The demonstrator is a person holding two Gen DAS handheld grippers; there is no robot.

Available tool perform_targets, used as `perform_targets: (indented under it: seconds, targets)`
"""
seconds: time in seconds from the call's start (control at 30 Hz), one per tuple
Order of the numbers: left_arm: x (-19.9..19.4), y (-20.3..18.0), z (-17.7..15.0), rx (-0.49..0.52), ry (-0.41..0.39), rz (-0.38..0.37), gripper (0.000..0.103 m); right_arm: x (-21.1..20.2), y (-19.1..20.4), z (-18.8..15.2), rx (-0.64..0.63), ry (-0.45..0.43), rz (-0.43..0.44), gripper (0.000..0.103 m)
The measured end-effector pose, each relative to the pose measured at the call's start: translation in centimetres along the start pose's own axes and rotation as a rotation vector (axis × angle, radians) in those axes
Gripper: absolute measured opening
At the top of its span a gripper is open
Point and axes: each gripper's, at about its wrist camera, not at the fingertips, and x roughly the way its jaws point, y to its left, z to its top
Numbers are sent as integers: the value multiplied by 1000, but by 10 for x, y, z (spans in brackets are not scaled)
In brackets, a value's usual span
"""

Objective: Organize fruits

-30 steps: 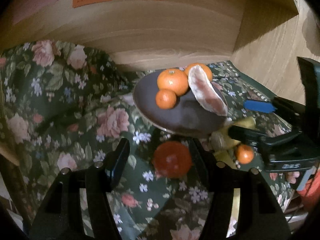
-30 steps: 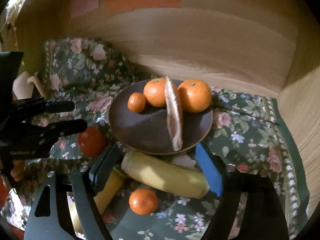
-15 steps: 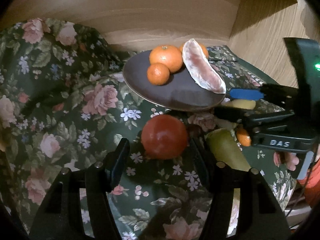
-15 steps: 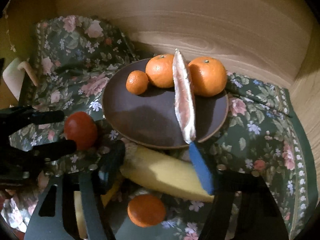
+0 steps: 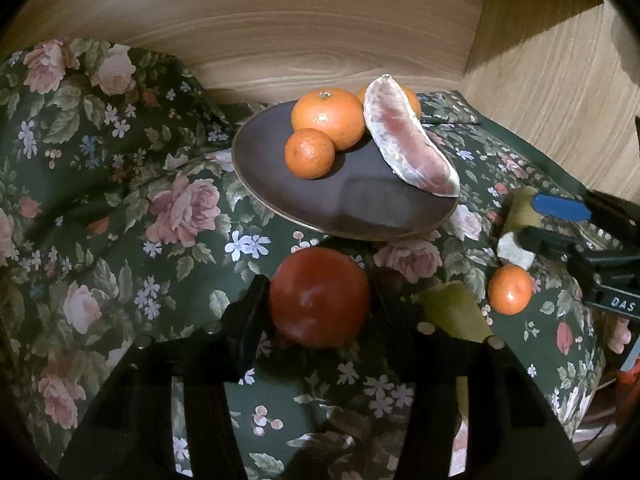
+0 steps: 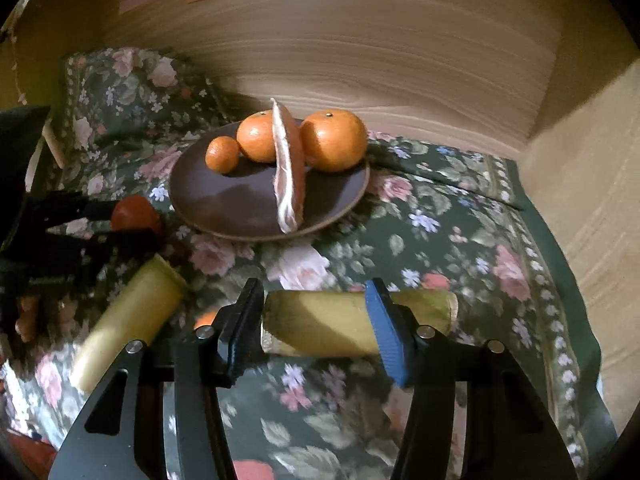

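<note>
A dark brown plate on the floral cloth holds three oranges, the nearest being small, and a pink pomelo wedge. My left gripper is shut on a red tomato just in front of the plate. My right gripper is shut on a yellow-green cane piece and holds it crosswise, right of the tomato. The plate and wedge also show in the right wrist view. A second cane piece lies at the left. A small orange lies on the cloth.
The floral cloth is rumpled at the left. A wooden wall runs behind the plate and a wooden side panel closes the right. The left gripper's body shows at the left of the right wrist view.
My left gripper has come forward and closed on the tomato. My right gripper has closed on the cane piece and lifted it back from the plate's edge.
</note>
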Motion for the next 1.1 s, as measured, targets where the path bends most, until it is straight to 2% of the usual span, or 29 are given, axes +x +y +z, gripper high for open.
perform_targets:
  seconds: [0.2, 0.47, 0.6, 0.73, 0.87, 1.1]
  targets:
    - [-5, 4, -1, 0, -5, -12, 49, -9, -11, -15, 61, 18, 6, 49]
    - [-37, 1, -12, 28, -75, 3, 48, -25, -28, -32, 174, 28, 16, 50]
    - [-52, 3, -17, 18, -106, 1, 48, -23, -33, -26, 214, 26, 17, 50]
    - [-64, 4, -19, 18, -133, 6, 48, -30, -35, -15, 227, -15, 12, 50]
    - [-72, 7, -21, 16, -152, 8, 48, -28, -40, -3, 248, -45, -26, 63]
    - [-71, 14, -25, 0, -152, 6, 48, 20, -45, 15, 286, 46, -16, 64]
